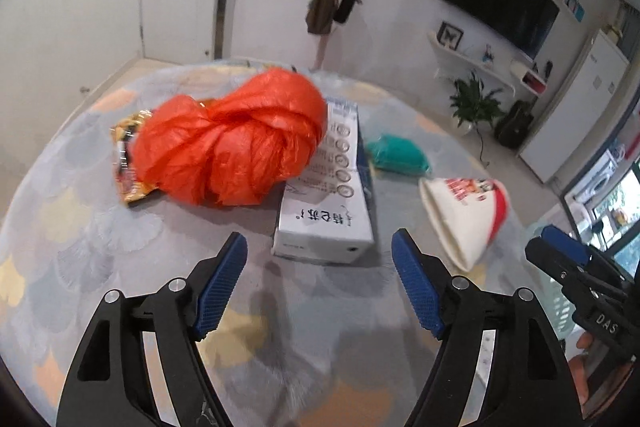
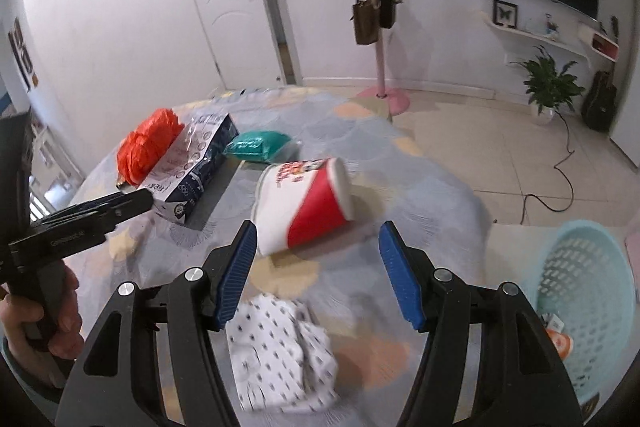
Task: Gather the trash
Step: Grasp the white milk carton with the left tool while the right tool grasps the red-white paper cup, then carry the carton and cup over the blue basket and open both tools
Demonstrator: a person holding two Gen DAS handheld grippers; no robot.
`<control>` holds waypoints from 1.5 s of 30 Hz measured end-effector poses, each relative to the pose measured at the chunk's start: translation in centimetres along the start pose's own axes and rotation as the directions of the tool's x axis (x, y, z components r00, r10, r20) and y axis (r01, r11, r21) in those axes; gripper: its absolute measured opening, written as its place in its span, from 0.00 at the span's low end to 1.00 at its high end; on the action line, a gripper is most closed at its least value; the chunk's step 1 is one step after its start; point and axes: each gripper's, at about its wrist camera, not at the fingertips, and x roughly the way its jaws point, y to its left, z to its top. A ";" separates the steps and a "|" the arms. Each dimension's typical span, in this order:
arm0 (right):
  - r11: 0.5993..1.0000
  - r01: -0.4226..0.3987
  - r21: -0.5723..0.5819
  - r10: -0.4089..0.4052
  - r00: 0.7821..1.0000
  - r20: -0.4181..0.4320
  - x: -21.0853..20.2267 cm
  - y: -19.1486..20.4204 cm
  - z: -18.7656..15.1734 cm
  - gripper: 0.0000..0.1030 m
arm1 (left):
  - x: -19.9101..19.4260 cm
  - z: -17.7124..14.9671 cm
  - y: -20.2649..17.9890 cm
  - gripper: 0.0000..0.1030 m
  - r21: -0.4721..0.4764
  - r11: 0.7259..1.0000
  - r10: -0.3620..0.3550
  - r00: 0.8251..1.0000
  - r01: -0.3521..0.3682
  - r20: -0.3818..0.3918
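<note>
On the patterned tablecloth lie a crumpled orange plastic bag (image 1: 232, 143), a white and blue carton (image 1: 328, 195), a yellow snack wrapper (image 1: 128, 155), a teal bag (image 1: 398, 153) and a tipped red and white paper cup (image 1: 464, 215). My left gripper (image 1: 320, 283) is open and empty just short of the carton. My right gripper (image 2: 318, 271) is open and empty, just short of the cup (image 2: 304, 207). A white dotted wrapper (image 2: 280, 351) lies under it. The carton (image 2: 192, 167), orange bag (image 2: 148, 147) and teal bag (image 2: 258, 145) show farther left.
A light blue mesh basket (image 2: 584, 291) stands on the floor at the right, with some trash inside. A pink coat stand (image 2: 378, 27) with bags, a potted plant (image 2: 550, 87) and a floor cable (image 2: 560, 171) are beyond the table.
</note>
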 end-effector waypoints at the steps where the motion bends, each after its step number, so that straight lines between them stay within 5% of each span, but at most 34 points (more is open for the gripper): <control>1: 1.000 0.001 -0.005 -0.001 1.000 -0.006 0.7 0.3 0.1 0.60 | 0.5 0.3 0.1 0.71 0.002 1.000 0.003 1.000 -0.003 -0.006; 9: 1.000 0.004 0.004 -0.004 1.000 -0.025 3.5 0.7 0.0 0.67 | 3.4 1.7 -0.6 0.71 0.012 1.000 0.029 0.999 -0.029 -0.017; 11: 1.000 0.008 -0.001 -0.008 1.000 -0.028 3.9 0.7 0.1 0.69 | 3.8 2.1 -0.8 0.62 0.009 0.999 0.033 0.999 -0.033 -0.023; 16: 1.000 0.018 -0.006 -0.018 0.999 -0.030 4.6 0.7 0.1 0.70 | 3.1 1.8 -1.3 0.58 0.020 1.000 0.020 0.999 -0.019 -0.039; 20: 0.999 0.026 -0.039 -0.028 0.999 -0.036 5.1 1.4 0.4 0.71 | 1.1 0.0 -0.5 0.57 -0.049 0.998 -0.052 0.997 0.049 -0.056; 28: 0.986 0.102 -0.132 -0.109 0.993 -0.046 6.9 3.6 0.8 0.77 | -1.2 -4.2 -1.3 0.58 -0.009 0.999 -0.045 0.994 0.044 -0.099; 36: 0.988 0.117 -0.101 -0.125 0.989 -0.080 7.9 2.7 0.9 0.72 | 0.7 -3.3 -2.4 0.61 0.064 0.997 0.039 0.995 -0.033 -0.096; 45: 1.000 0.013 0.014 -0.012 0.999 -0.044 5.3 0.4 0.6 0.71 | 1.9 -2.6 -3.6 0.58 0.152 0.982 0.123 0.990 -0.111 -0.072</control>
